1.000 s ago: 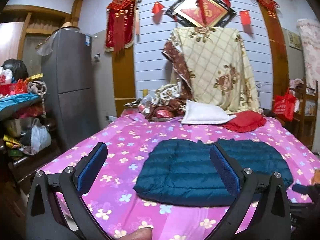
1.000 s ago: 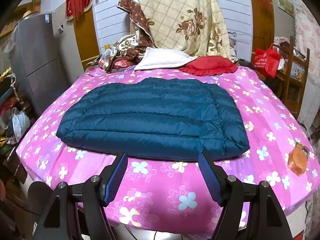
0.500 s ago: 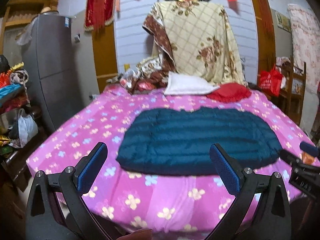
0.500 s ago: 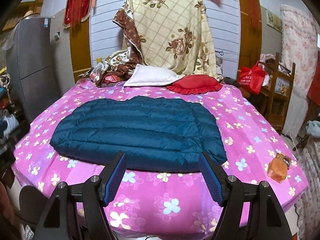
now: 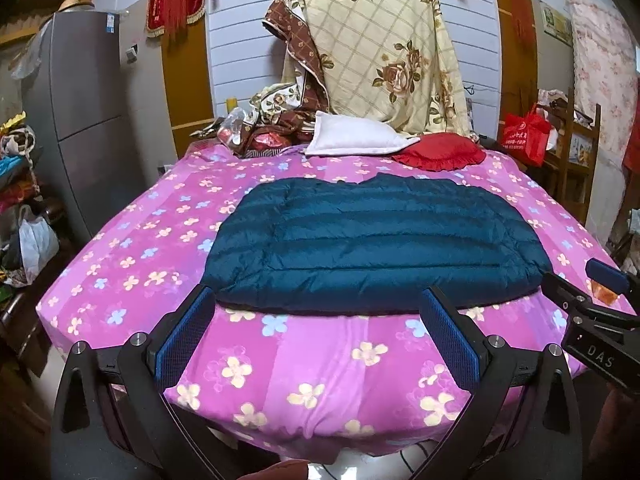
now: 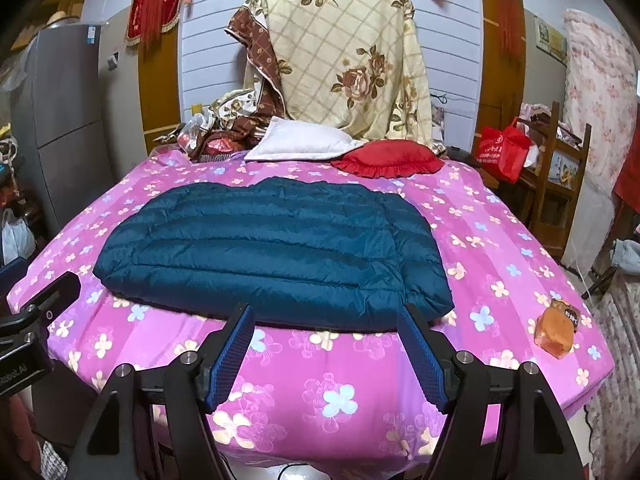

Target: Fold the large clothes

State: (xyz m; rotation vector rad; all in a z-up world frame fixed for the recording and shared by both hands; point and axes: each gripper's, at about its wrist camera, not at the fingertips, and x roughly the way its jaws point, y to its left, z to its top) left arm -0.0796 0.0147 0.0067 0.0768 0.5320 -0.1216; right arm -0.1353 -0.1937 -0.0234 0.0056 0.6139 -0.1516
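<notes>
A dark teal quilted down jacket (image 5: 372, 244) lies flat and folded into a rough rectangle on the pink flowered bed (image 5: 132, 248); it also shows in the right wrist view (image 6: 272, 256). My left gripper (image 5: 318, 336) is open and empty, held off the bed's front edge, short of the jacket's near hem. My right gripper (image 6: 328, 354) is open and empty, also in front of the bed edge, below the jacket's near right part. Each gripper's body shows at the side of the other's view.
A white pillow (image 5: 356, 140) and a red cushion (image 5: 440, 152) lie at the bed's far end under a hanging floral quilt (image 5: 380, 48). An orange packet (image 6: 558, 328) sits on the bed's right corner. A grey fridge (image 5: 88, 112) stands left, a wooden chair (image 6: 560, 184) right.
Both grippers have pulled back from above the bed toward its front edge and a little lower. The jacket has not moved. Both grippers stayed open.
</notes>
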